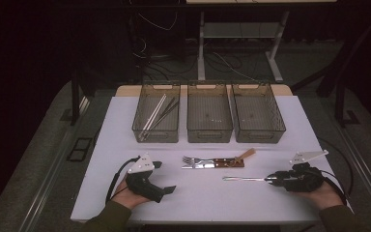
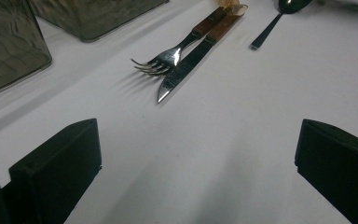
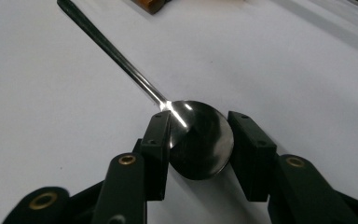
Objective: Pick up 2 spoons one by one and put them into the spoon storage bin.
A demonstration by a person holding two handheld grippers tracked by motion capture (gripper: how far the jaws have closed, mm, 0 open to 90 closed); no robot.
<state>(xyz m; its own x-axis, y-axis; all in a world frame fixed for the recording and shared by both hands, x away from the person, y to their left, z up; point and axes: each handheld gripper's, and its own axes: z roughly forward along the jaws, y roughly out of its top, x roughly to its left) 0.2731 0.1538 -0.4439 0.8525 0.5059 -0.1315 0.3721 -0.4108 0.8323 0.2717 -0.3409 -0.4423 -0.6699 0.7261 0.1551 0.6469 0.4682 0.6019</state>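
A metal spoon (image 1: pixel 244 179) lies on the white table (image 1: pixel 121 130) at the front right, its handle pointing left. My right gripper (image 1: pixel 271 179) is shut on the spoon's bowl (image 3: pixel 200 140), with a black pad against each side of it. A fork (image 1: pixel 192 160) and a knife (image 1: pixel 205 166) with brown wooden handles lie side by side at the table's middle, tips to the left. My left gripper (image 1: pixel 165 177) rests at the front left, open with nothing between its wide-set jaws. In the left gripper view the fork (image 2: pixel 165 58) and knife (image 2: pixel 186 70) lie ahead of it.
Three smoky clear bins stand in a row at the back. The left bin (image 1: pixel 157 130) holds several long sticks, the middle bin (image 1: pixel 209 130) and the right bin (image 1: pixel 258 130) look bare. A small pale wooden piece (image 1: pixel 247 153) lies by the knife handle.
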